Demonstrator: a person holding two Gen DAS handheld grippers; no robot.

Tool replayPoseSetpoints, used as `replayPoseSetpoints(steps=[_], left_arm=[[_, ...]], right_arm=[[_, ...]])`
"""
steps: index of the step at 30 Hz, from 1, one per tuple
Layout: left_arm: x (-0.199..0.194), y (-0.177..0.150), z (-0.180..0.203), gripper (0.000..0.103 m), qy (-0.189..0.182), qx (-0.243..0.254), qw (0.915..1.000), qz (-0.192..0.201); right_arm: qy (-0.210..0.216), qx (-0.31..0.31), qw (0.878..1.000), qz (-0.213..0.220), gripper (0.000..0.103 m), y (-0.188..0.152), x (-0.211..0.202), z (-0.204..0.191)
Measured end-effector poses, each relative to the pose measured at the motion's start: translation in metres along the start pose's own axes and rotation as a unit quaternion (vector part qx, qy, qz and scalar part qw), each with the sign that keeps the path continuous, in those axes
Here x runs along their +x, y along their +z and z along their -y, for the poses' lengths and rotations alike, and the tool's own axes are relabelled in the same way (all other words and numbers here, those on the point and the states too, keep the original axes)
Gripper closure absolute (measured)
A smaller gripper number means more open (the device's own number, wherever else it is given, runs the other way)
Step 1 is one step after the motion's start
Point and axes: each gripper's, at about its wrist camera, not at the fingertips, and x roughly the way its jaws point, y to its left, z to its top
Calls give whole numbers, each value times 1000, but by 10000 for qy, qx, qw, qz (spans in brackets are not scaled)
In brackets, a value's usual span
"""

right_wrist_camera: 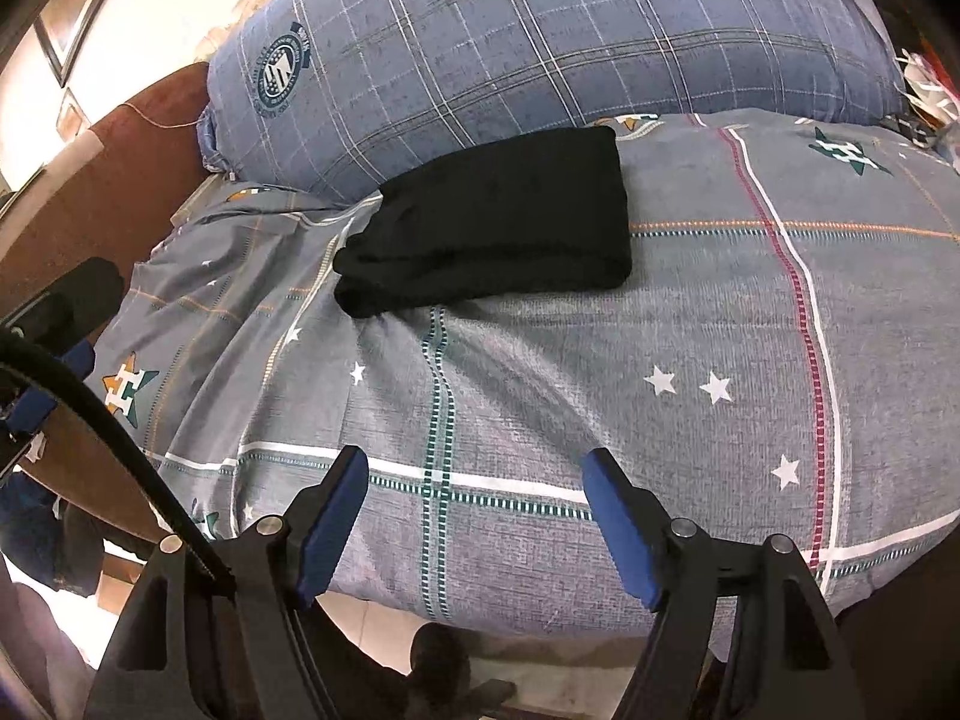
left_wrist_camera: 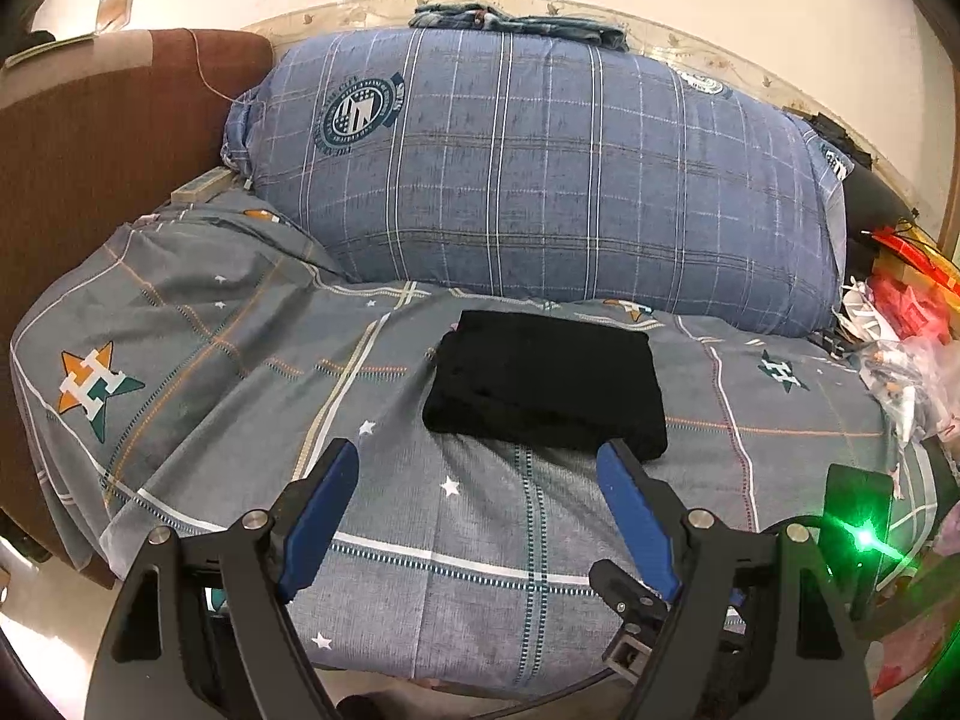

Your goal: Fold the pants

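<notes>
Blue-padded fingers of the left gripper sit lowest in the left wrist view, spread wide, nothing between them. One pad tip at 5 o'clock overlaps the near edge of the pants in that view; can't tell if it touches. Right gripper same story in its own view: jaws wide apart, empty, hanging over the near edge of the bed sheet.

Pants: black, folded into a compact rectangle, lying flat on the grey star-print sheet. Left wrist view puts them dead centre, just past the fingertips. Right wrist view puts them at 12 o'clock from the gripper, well apart from it, with the thick folded edge facing 7 o'clock.

Big blue plaid pillow lies behind the pants at 12 o'clock, near or touching their far edge. Folded denim-coloured cloth rests on top of the pillow. Brown headboard at 9 o'clock. Clutter of plastic bags and red packaging at 3 o'clock, beside the sheet. Green LED glare at 4 o'clock on the rig.
</notes>
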Motion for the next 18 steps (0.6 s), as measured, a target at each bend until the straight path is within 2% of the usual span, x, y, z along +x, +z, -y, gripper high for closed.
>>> replayPoseSetpoints(steps=[18], left_arm=[[14, -9, 1, 22, 192, 121, 9996, -137]], right_arm=[[-17, 25, 9997, -256, 23, -6, 14, 5]])
